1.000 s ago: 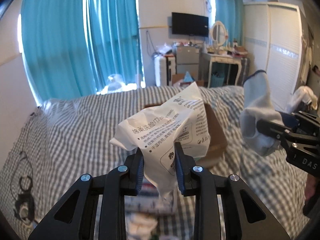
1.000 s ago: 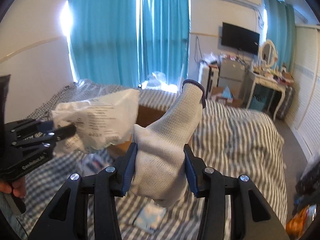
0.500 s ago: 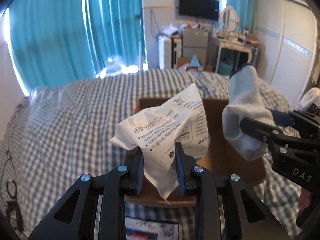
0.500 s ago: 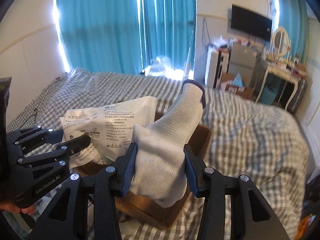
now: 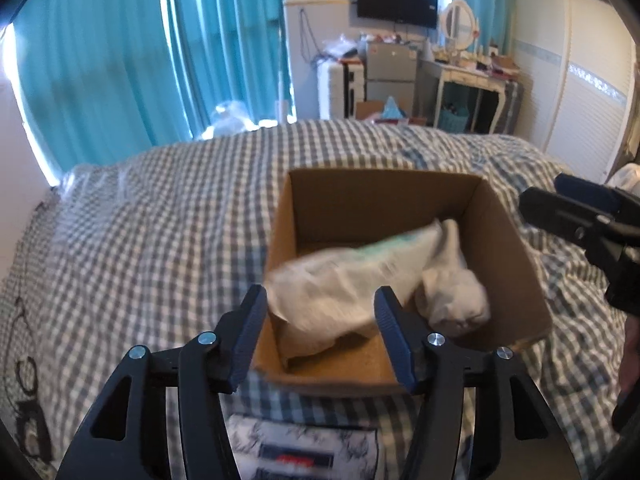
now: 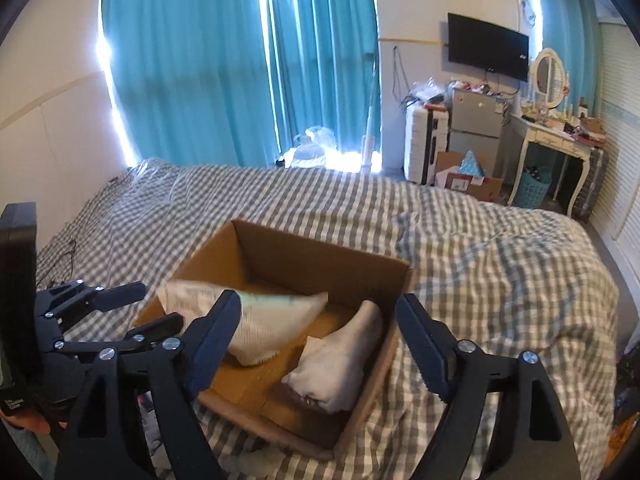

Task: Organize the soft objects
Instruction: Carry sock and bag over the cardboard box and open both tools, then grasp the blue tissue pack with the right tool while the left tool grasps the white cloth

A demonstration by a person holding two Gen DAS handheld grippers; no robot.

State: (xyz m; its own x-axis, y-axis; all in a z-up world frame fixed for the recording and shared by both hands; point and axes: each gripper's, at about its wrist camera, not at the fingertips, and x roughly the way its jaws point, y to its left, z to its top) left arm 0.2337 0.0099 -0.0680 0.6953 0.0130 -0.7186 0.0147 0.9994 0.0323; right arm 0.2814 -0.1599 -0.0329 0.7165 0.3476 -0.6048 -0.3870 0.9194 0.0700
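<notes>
An open cardboard box [image 5: 500, 232] [image 6: 320, 256] sits on the checked bed. Inside it lie a white tissue pack [image 5: 344, 280] [image 6: 272, 316], blurred as it falls, and a white sock [image 5: 456, 292] [image 6: 340, 364] at its right side. My left gripper [image 5: 320, 328] is open and empty just above the box's near edge; it also shows in the right wrist view [image 6: 148, 308]. My right gripper [image 6: 320, 340] is open and empty above the box; it also shows at the right of the left wrist view [image 5: 560, 204].
The grey-checked bedcover [image 5: 140, 240] surrounds the box. A patterned packet [image 5: 304, 452] lies on the bed just in front of the box. Teal curtains [image 6: 240, 60], a suitcase, a small fridge and a dressing table [image 6: 556, 140] stand beyond the bed.
Both grippers opened above the box. The tissue pack and the sock dropped out of them into the box. Both cameras tilted down toward the box.
</notes>
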